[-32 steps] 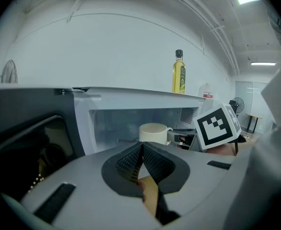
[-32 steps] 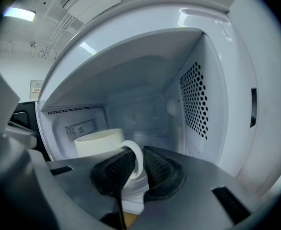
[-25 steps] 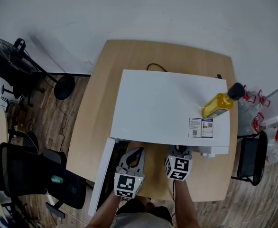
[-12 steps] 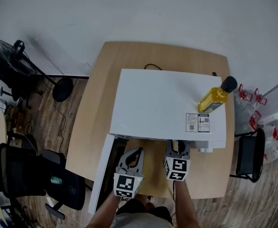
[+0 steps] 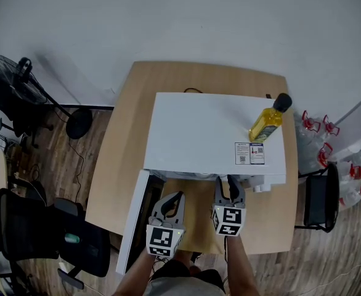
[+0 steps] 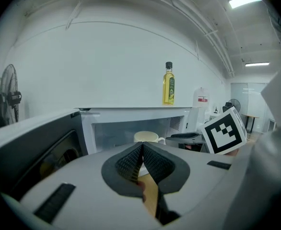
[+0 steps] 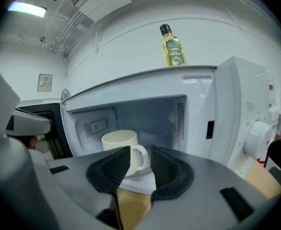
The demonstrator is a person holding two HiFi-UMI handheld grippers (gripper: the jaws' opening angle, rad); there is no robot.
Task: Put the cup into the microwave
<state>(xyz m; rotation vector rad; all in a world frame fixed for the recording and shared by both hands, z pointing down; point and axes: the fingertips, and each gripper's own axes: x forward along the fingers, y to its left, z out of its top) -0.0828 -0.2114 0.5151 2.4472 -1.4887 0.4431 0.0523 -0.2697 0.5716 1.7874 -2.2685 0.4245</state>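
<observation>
One rounded cup (image 7: 117, 143) inside microwave (image 5: 211, 131); left claw (image 6: 141, 147) shut, right claw (image 7: 140, 153) just opened, empty.

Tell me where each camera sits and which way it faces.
Head view: on the person's head, looking steeply down at the microwave top, the table, the left gripper, the right gripper and the forearms.
Left gripper view: on the left gripper, looking along its shut jaws into the open microwave; the right gripper's marker cube shows at right.
Right gripper view: on the right gripper, looking along its jaws, which have just been opening and pinch nothing, at the cup inside.
Shared: both gripper views show the cup and the bottle.
</observation>
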